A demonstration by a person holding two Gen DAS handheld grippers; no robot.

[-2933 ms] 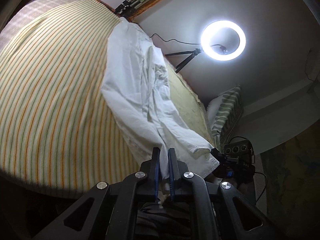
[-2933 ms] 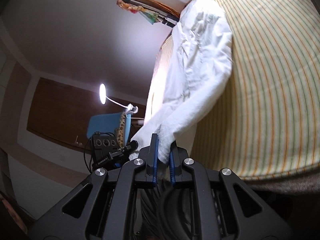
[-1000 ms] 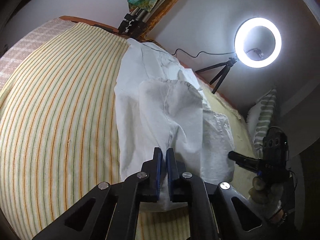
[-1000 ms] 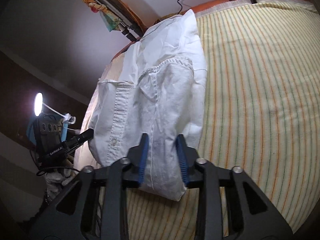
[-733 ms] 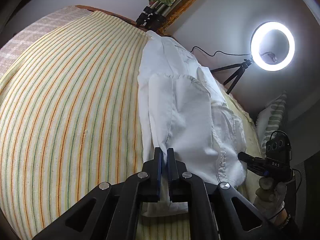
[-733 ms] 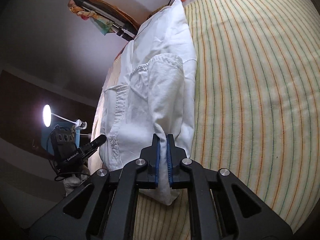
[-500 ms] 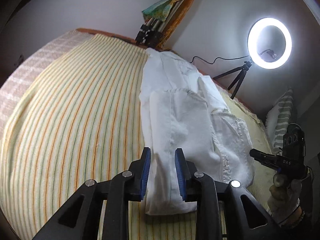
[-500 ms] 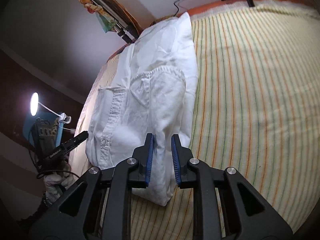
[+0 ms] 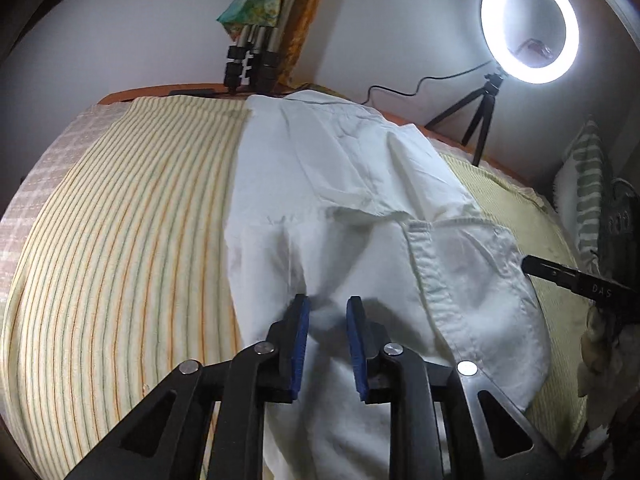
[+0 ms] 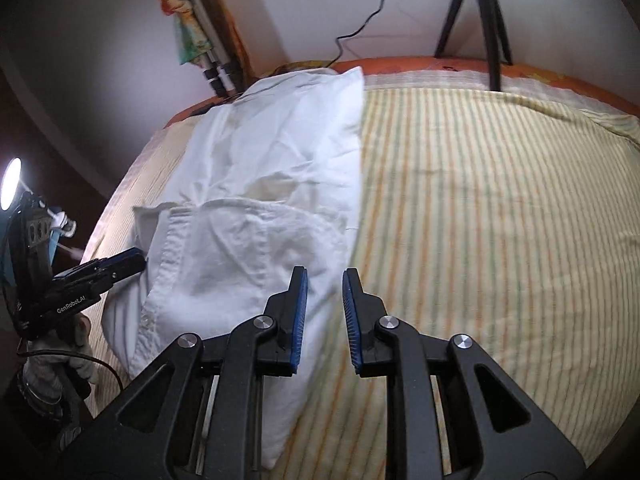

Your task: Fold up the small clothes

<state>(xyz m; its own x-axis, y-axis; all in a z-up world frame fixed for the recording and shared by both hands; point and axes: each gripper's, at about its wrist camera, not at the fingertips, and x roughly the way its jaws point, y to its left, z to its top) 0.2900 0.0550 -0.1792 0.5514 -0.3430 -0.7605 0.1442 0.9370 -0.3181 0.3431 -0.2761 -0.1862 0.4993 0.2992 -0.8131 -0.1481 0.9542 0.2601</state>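
A white button shirt [image 9: 340,208] lies folded lengthwise on a striped yellow bed sheet [image 9: 120,240]; its lower part is doubled back over the upper part. My left gripper [image 9: 326,308] is open and empty just above the near folded end. In the right wrist view the same shirt [image 10: 260,208] lies left of centre. My right gripper [image 10: 324,280] is open and empty over the shirt's right edge. The right gripper's tip [image 9: 560,272] shows at the shirt's far side in the left wrist view, and the left gripper's tip [image 10: 116,266] shows at the shirt's left side in the right wrist view.
A lit ring light on a small tripod [image 9: 528,28] stands behind the bed. Folded tripod legs [image 9: 248,60] lean on the wall at the head. A striped pillow [image 9: 584,192] lies at the right. The sheet [image 10: 500,220] stretches right of the shirt.
Both grippers carried the shirt's lower end up over its upper part, then let go. The jaws went from shut on the cloth to open, and both pulled back a little.
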